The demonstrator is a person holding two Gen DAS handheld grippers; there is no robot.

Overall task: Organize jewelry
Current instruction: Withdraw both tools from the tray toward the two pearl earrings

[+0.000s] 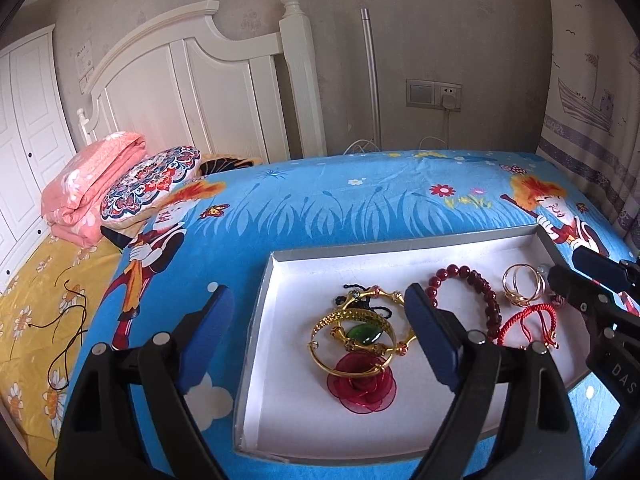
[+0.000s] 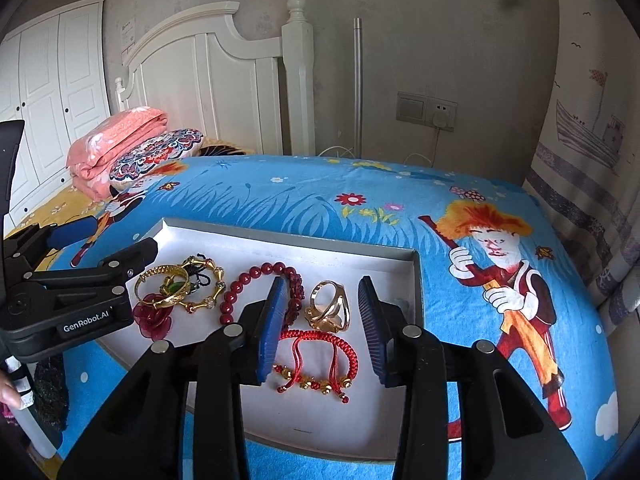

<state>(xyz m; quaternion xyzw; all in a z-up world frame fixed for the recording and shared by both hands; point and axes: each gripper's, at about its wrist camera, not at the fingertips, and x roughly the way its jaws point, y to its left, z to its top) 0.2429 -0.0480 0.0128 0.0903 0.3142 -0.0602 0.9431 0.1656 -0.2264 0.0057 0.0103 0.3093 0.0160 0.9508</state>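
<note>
Because the pieces lie tangled and close, a careless pinch could lift two at once or snag a cord; the gold bangles (image 1: 352,332) overlap the green stone (image 1: 365,335) and red flower (image 1: 362,380). The white tray (image 1: 280,360) on the bed (image 1: 320,200) also holds a bead bracelet (image 2: 256,284), gold rings (image 2: 328,308) and a red cord bracelet (image 2: 320,346), apparently loose. The left tool (image 1: 316,332) and right tool (image 2: 322,320) hover spread, empty.

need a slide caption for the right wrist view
Open right claw poised over a white tray holding gold rings, a red cord bracelet and a bead bracelet.
</note>
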